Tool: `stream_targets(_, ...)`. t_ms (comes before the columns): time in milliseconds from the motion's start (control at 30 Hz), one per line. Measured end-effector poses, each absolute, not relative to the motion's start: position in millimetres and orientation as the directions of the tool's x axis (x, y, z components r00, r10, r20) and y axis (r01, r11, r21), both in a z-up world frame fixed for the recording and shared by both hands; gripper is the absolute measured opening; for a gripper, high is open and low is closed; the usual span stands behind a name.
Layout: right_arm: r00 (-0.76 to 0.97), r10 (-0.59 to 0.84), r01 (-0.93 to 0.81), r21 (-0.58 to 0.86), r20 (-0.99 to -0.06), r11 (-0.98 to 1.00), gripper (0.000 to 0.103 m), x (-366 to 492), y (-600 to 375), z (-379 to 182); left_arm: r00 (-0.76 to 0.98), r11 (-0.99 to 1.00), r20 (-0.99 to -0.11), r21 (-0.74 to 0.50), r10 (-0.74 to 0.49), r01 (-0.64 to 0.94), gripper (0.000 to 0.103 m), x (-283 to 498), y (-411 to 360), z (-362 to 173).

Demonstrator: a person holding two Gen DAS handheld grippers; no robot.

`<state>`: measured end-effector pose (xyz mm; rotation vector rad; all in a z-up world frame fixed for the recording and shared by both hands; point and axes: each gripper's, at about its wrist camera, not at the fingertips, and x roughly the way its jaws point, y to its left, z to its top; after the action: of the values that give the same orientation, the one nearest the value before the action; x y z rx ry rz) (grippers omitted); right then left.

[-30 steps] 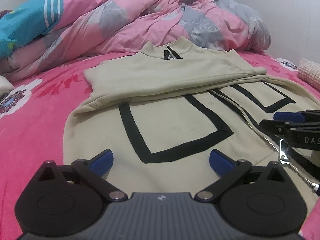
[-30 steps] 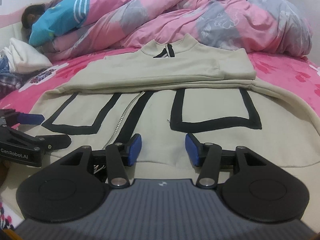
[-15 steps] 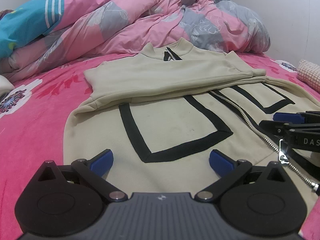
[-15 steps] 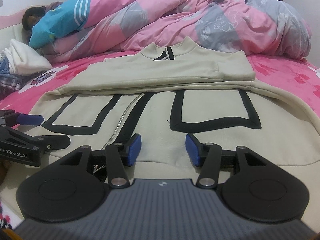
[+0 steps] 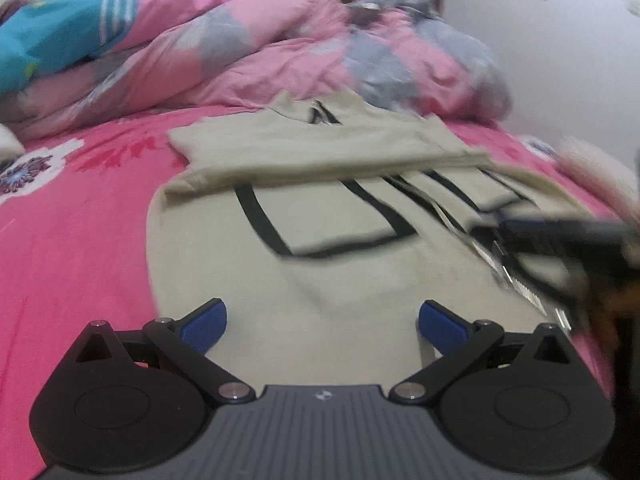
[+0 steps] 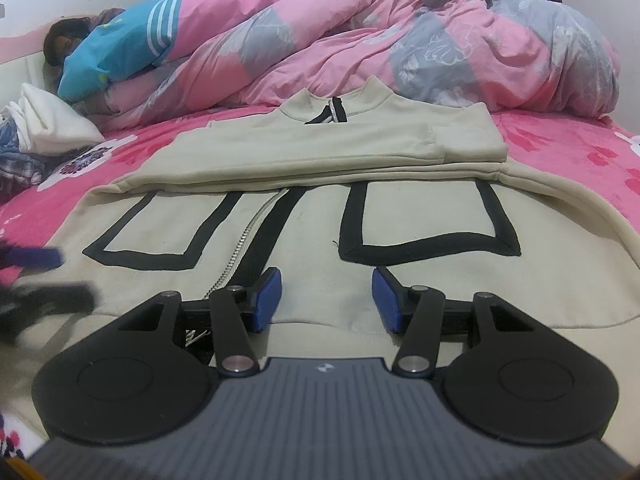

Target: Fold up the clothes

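Both grippers, left gripper wide & right gripper half-open, empty over beige jacket on bed.

Light looks soft and even on both my cams, prob indoor overhead, no hard shadows, no glare. Left wrist view is smeared w/ motion blur: the beige zip sweatshirt with black rectangle trim and the pink-and-grey patchwork quilt go streaky, and the other gripper at right edge is just a dark smudge. My own left gripper w/ blue pads stays sharp. Right wrist view is crisp on the sweatshirt; only a blurred dark shape at left edge. Both have fisheye bending and dark vignette corners. Colours slightly washed, a bit noisy.
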<state>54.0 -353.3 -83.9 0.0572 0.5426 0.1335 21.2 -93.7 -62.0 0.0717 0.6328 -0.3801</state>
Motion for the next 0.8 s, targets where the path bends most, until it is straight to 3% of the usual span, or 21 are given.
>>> stream_targets(100, 0.848, 0.157, -0.117, 0.111, -0.505, 0.987, 0.052, 54, -356, -84, 0.766, 0.920, -0.565, 0.028, -0.308, 0.391, 0.103, -10, -88, -54)
stream_targets(333, 0.811, 0.255, -0.117, 0.282, -0.526, 0.952, 0.064, 49, -381, -69, 0.741, 0.928, -0.570, -0.116, -0.353, 0.353, 0.102, -34, -44, -37)
stream_targets(433, 0.838, 0.274, -0.048, 0.437, -0.471, 0.898, 0.071, 12, -407, -57, 0.725, 0.925, -0.580, -0.169, -0.372, 0.339, 0.099, -36, -28, -36)
stream_targets(567, 0.862, 0.317, 0.028, 0.662, -0.395, 0.749, 0.076, -44, -441, -61, 0.649, 0.896, -0.619, -0.283, -0.442, 0.341, 0.086, -29, -20, -45)
stream_targets(667, 0.854, 0.393, 0.038, 0.793, -0.343, 0.608, 0.078, -77, -446, -74, 0.649, 0.893, -0.614, -0.292, -0.449, 0.341, 0.083, -31, -22, -52)
stream_targets(800, 0.793, 0.530, 0.031, 0.888, -0.302, 0.460, 0.079, -90, -414, -98, 0.654, 0.891, -0.606, -0.309, -0.453, 0.332, 0.067, -31, -24, -52)
